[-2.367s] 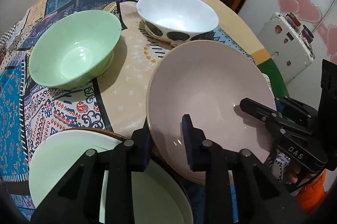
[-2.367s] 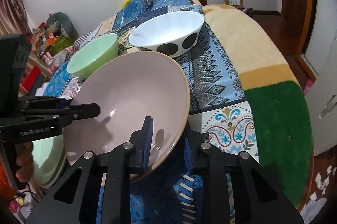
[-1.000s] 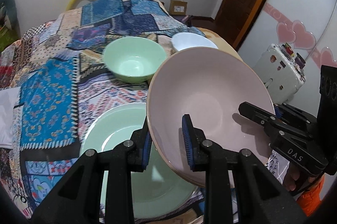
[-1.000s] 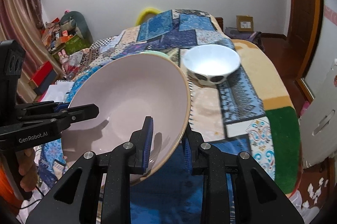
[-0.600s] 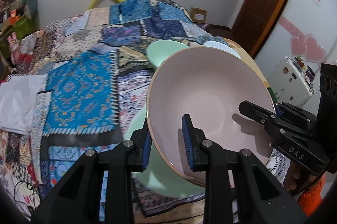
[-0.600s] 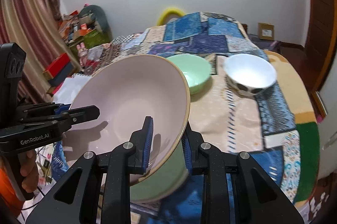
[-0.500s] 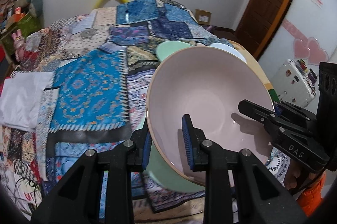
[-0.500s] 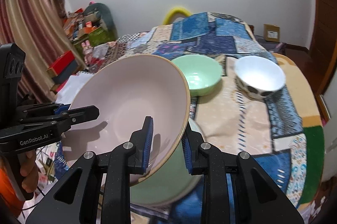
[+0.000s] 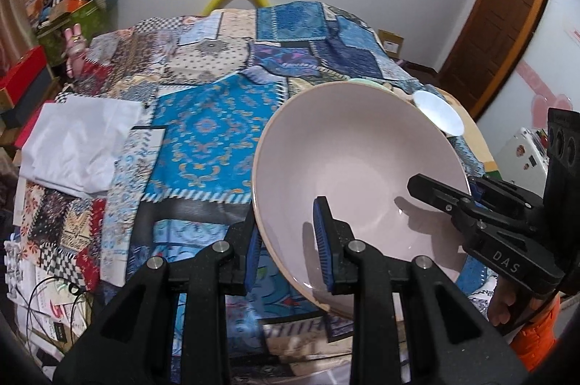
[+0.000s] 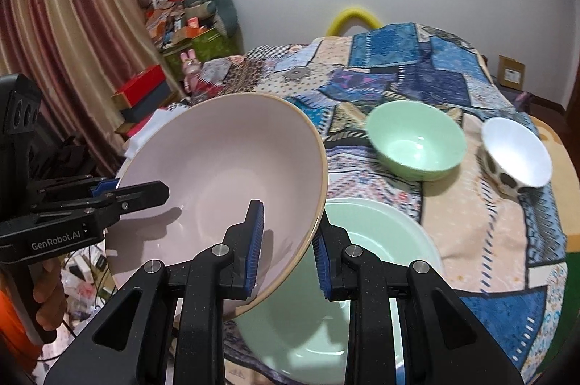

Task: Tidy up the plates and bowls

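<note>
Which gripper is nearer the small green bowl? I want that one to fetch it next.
Right. The right gripper grips the pink plate's rim on the small green bowl's side; the left gripper clamps the opposite rim.

We see a glossy, smooth pink plate (image 9: 362,167), seemingly ceramic; the green plate (image 10: 380,232) and green bowl (image 10: 417,140) shine alike. The patchwork cloth (image 9: 217,131) looks matt and woven, the grippers' black plastic (image 9: 362,294) dull with metal screws.
</note>
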{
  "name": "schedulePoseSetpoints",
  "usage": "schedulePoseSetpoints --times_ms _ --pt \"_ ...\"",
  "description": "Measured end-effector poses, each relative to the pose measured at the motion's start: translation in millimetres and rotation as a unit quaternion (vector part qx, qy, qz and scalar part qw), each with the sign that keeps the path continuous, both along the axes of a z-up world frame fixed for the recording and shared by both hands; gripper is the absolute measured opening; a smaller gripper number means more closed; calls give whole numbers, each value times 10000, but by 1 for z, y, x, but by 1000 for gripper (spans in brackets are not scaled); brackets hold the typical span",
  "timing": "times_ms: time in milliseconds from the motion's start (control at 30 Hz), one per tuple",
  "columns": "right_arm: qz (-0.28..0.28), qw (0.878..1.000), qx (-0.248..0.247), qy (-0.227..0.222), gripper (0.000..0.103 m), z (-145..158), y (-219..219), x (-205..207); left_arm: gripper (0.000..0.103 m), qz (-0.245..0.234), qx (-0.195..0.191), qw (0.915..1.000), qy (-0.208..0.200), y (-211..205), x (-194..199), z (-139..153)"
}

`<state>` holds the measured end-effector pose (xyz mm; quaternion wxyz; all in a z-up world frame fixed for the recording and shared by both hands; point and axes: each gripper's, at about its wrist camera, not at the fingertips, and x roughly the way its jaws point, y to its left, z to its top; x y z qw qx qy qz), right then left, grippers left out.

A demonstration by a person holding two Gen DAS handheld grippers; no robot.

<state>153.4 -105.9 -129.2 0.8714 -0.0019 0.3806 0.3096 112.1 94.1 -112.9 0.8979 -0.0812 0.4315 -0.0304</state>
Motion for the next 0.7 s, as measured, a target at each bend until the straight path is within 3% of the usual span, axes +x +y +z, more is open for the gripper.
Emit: schedulePoseSetpoints --times_ms 700 --pt "660 9964 -331 406 24 -28 78 2 27 587 -123 9977 327 74 -13 -39"
